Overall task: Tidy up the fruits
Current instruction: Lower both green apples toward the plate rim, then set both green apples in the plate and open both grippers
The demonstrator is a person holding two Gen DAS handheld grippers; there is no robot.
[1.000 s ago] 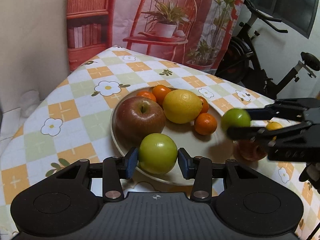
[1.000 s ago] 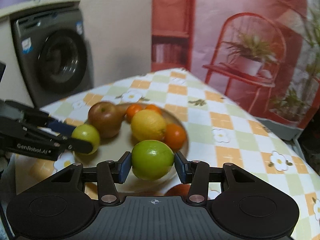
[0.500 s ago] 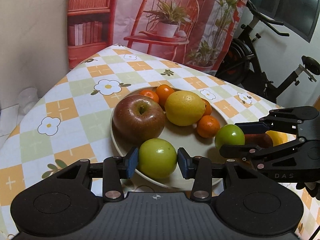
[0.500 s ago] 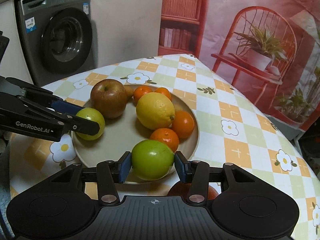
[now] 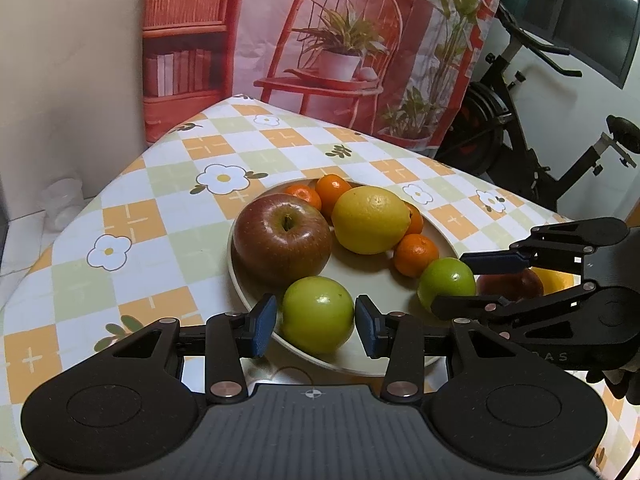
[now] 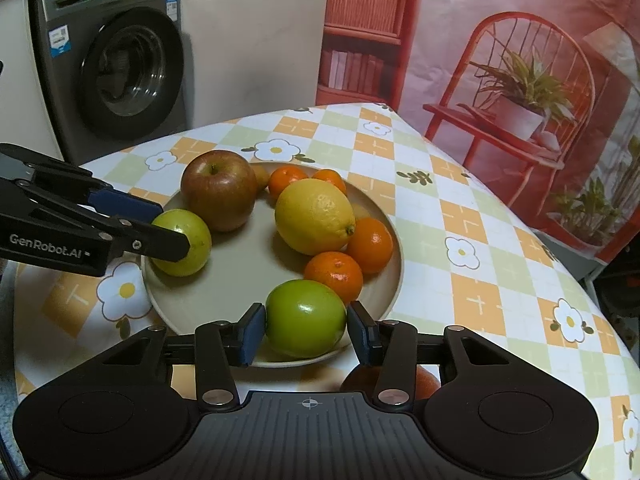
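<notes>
Over the near rim of the round beige plate [image 5: 240,280] on the checked, flower-printed tabletop [image 5: 132,216], my left fingers [image 5: 316,326] hold a small round green fruit [image 5: 318,314], blue pads against its sides. My right fingers [image 6: 306,328] clamp a second green fruit [image 6: 306,318] at the plate's other near edge. Between them on the plate lie a big red apple [image 5: 282,240], a yellow lemon [image 5: 370,220] and several small orange tangerines [image 5: 416,254].

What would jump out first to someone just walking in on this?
Two black grippers, each closed on a green apple: the left gripper holds one at the plate's near rim, the right gripper holds the other. On the plate, a big red apple sits beside a lemon.
</notes>
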